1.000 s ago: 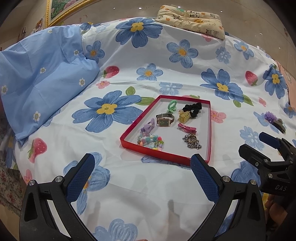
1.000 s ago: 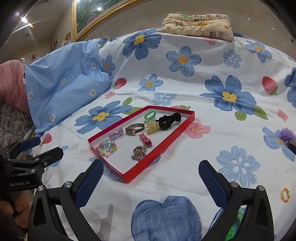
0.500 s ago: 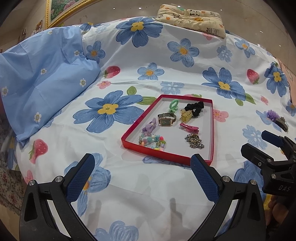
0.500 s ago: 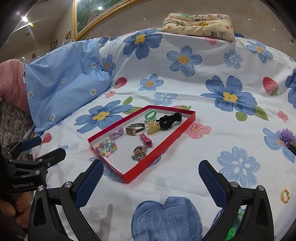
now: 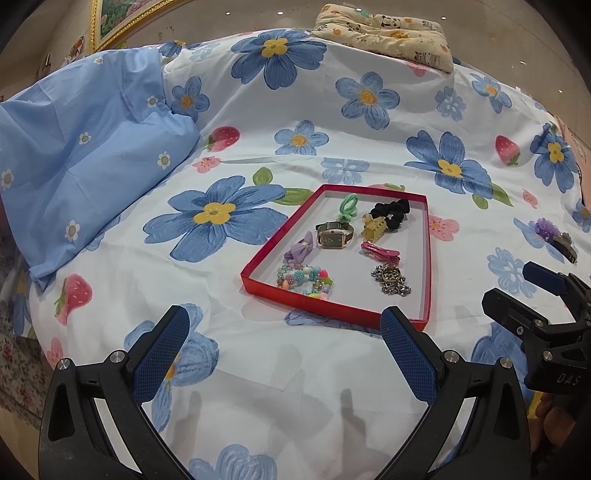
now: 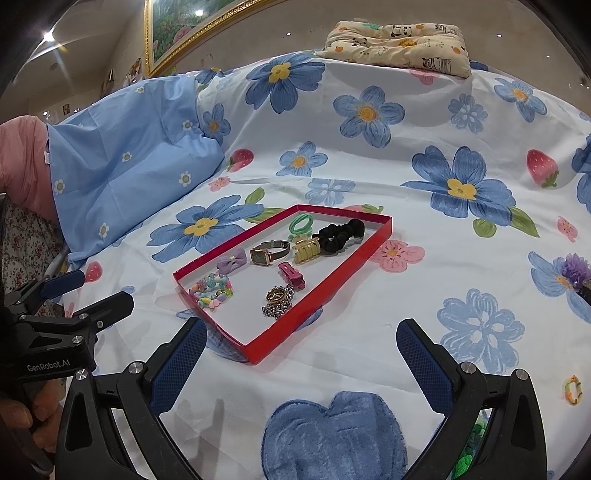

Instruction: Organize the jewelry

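Observation:
A shallow red tray lies on the floral bedsheet. It holds a watch, a bead bracelet, a purple bow, a green tie, a yellow claw clip, a black scrunchie, a pink clip and a chain. My left gripper is open and empty, just in front of the tray. My right gripper is open and empty, at the tray's near right corner. A purple flower clip and a small beaded ring lie loose on the right.
A blue pillow lies at the left. A folded panda-print cloth sits at the bed's far edge. A blue plush patch lies under my right gripper. Green items show at its lower right.
Both grippers have drifted slightly; the tray sits a little further right in the left view. Nothing was taken hold of or let go.

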`<state>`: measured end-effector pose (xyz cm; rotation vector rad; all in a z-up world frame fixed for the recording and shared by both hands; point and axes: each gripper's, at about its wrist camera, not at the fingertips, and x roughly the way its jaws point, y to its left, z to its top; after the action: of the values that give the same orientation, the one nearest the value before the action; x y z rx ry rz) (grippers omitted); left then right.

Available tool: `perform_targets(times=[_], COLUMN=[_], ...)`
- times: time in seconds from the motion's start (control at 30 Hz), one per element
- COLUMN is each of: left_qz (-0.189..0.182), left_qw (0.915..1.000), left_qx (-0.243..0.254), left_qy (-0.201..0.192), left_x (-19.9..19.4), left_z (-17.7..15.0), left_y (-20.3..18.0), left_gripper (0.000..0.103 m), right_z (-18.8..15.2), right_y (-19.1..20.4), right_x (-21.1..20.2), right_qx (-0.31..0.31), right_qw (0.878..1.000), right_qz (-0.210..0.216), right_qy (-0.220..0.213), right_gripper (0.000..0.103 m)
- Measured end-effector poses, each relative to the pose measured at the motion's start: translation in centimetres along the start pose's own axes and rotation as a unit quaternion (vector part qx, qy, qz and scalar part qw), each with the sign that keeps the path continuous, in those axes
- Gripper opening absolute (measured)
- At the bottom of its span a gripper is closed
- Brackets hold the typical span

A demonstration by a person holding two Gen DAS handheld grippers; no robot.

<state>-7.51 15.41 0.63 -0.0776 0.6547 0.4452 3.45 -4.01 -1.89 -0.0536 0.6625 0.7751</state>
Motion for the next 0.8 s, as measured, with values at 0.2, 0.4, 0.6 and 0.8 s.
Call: perform_targets(times=[0.2, 0.4, 0.6, 0.8], left_qz=[0.000, -0.001, -0.001, -0.007], left_qw=[1.0000, 1.0000, 1.0000, 1.0000], left_qx=[0.001, 0.000, 0.002, 0.002], left_qy=[0.001, 0.001, 0.002, 0.005], left_x=[0.21, 0.24, 0.35, 0.88], left_z=[-0.01, 0.05, 0.07, 0.28], left_y=[-0.05, -0.03, -0.14, -0.55], left_gripper=[0.103, 0.103, 0.103, 0.103], right_z=[0.05, 0.16, 0.18, 0.51], right_y=[0.03, 0.09, 0.09, -0.09], right_x=[0.06, 0.20, 0.15, 0.29], right_qx=[-0.001, -0.001, -0.001, 0.001], right_qw=[1.000, 1.000, 1.000, 1.000], right_qz=[0.000, 0.000, -0.001, -0.003], right_qy=[0.001, 0.001, 0.002, 0.004], right_gripper=[0.103, 0.103, 0.103, 0.103])
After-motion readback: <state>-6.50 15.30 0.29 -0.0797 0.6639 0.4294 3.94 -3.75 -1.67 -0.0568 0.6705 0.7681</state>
